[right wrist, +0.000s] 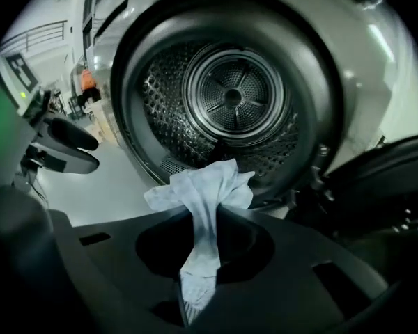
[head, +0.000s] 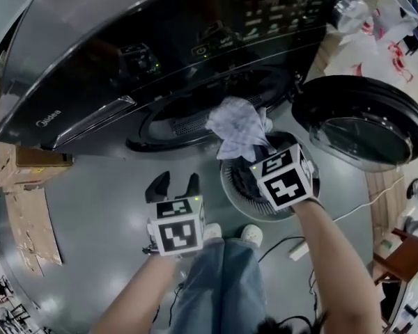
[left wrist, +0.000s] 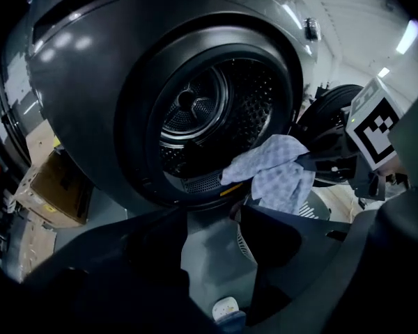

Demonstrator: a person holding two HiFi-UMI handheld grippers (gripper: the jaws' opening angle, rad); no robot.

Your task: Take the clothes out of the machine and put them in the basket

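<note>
**Cloth** (head: 238,127): one piece, pale blue-white with a fine check, thin and limp, crumpled into loose folds.

**Location:** in the air in front of the open mouth of the machine (head: 125,61), clear of the drum (right wrist: 233,96) and above the basket (head: 230,186) on the floor. It touches neither.

**Held by:** the right hand-held gripper (head: 254,155), its jaws pressed together on a bunched neck of the fabric. One end fans out beyond the jaw tips and a narrow tail hangs down behind them.

**Other gripper:** the left hand-held gripper (head: 175,185) hangs low to the left, well apart from the cloth. Its jaws are partly spread with nothing between them; only floor and a shoe tip show through the gap.

**Task status:**
- Done: this piece is out of the machine, and the door (head: 362,124) stands swung wide to the right.
- Left: lowering the piece into the basket and letting go.
- Drum: both gripper views show bare perforated metal, so this is probably the last item, though the lowest front part is screened by the cloth.
- Basket: contents hidden under the right gripper and cannot be told.
</note>
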